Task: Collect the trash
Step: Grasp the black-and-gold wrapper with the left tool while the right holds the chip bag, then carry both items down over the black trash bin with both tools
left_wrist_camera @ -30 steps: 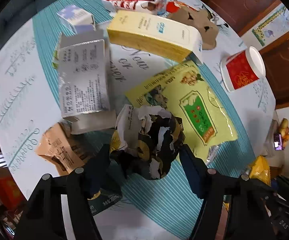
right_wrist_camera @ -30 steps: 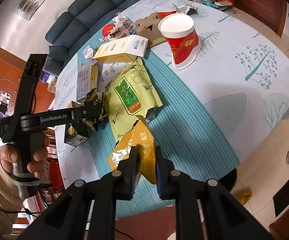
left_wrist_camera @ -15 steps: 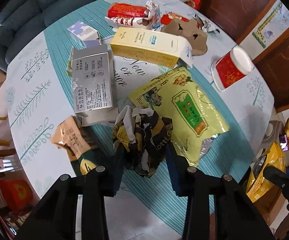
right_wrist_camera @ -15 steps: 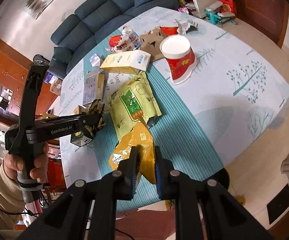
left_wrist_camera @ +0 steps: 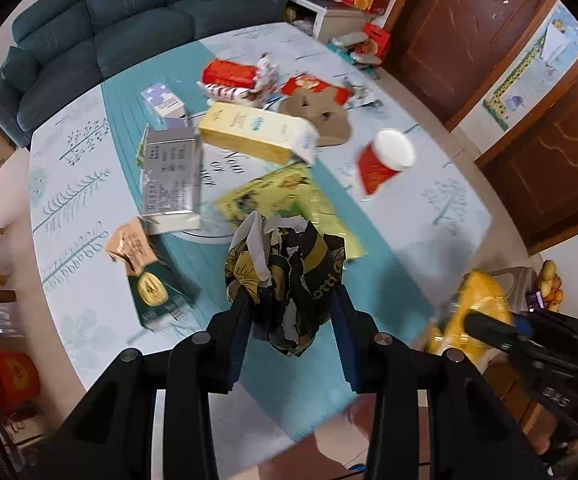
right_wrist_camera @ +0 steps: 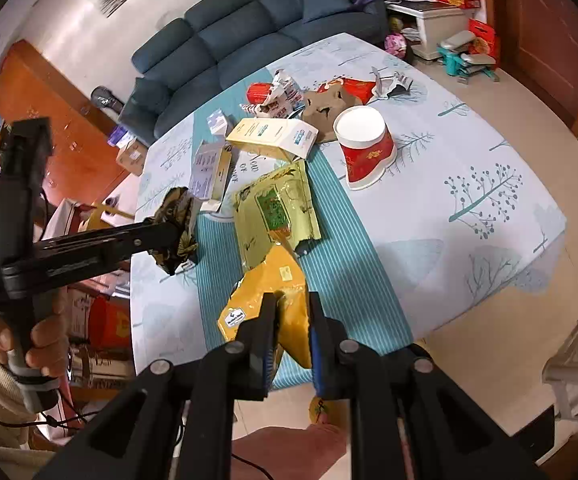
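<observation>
The crumpled black-and-gold wrapper (left_wrist_camera: 285, 280) is clamped between the pads of the left gripper (left_wrist_camera: 289, 304) and hangs clear of the table (left_wrist_camera: 429, 216), above its near edge. Its torn white lining shows at the top. The jaws have just been closing and now press on the wrapper from both sides. In the right wrist view the same wrapper (right_wrist_camera: 177, 232) sits at the tip of the left gripper (right_wrist_camera: 169, 234), which a hand (right_wrist_camera: 37, 340) in a pale sleeve holds by the handle.

The orange-yellow pouch (right_wrist_camera: 273, 296) is pinched in the right gripper (right_wrist_camera: 291, 320), jaws drawn narrow on it; it is off the table, over the near edge. The left wrist view shows this pouch (left_wrist_camera: 477, 304) blurred at lower right.

Remaining on the table: a flat yellow-green snack bag (right_wrist_camera: 277, 208) near centre, a silver-grey carton (left_wrist_camera: 171, 176) to its left, and a long yellow box (left_wrist_camera: 257, 132) beyond both. A red paper cup (right_wrist_camera: 365, 148) stands mouth-down to the right. Brown moulded cardboard (left_wrist_camera: 317, 116) and red wrappers (left_wrist_camera: 229, 74) lie at the far side. A dark green carton (left_wrist_camera: 157, 292) lies near the left edge.

A dark blue sofa (right_wrist_camera: 249, 24) stands beyond the table.
</observation>
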A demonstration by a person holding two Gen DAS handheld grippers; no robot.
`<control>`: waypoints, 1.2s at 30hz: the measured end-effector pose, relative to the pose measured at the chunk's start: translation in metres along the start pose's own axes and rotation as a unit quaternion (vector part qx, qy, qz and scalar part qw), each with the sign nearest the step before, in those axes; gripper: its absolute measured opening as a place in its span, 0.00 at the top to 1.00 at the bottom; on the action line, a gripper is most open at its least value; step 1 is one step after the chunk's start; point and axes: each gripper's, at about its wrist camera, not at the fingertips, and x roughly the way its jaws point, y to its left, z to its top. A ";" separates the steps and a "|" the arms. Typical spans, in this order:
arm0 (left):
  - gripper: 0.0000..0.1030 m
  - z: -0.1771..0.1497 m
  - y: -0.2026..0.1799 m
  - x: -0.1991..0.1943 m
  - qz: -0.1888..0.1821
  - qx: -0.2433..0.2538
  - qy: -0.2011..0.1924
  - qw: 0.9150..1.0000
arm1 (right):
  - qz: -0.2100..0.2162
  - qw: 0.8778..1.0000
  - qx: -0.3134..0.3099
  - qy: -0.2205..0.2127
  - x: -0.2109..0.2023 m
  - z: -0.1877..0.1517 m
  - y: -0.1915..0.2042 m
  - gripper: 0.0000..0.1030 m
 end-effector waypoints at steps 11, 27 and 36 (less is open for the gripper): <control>0.64 -0.059 -0.092 -0.020 0.013 -0.084 -0.027 0.996 | 0.044 0.994 -0.088 0.042 -0.022 -0.016 -0.055 0.86; 0.64 -0.169 -0.208 0.074 0.074 -0.147 0.044 0.985 | 0.053 0.985 -0.123 0.110 -0.001 -0.087 -0.179 0.86; 0.62 -0.222 -0.195 0.205 0.096 -0.152 0.060 0.982 | -0.003 0.982 -0.131 0.133 0.114 -0.154 -0.213 0.86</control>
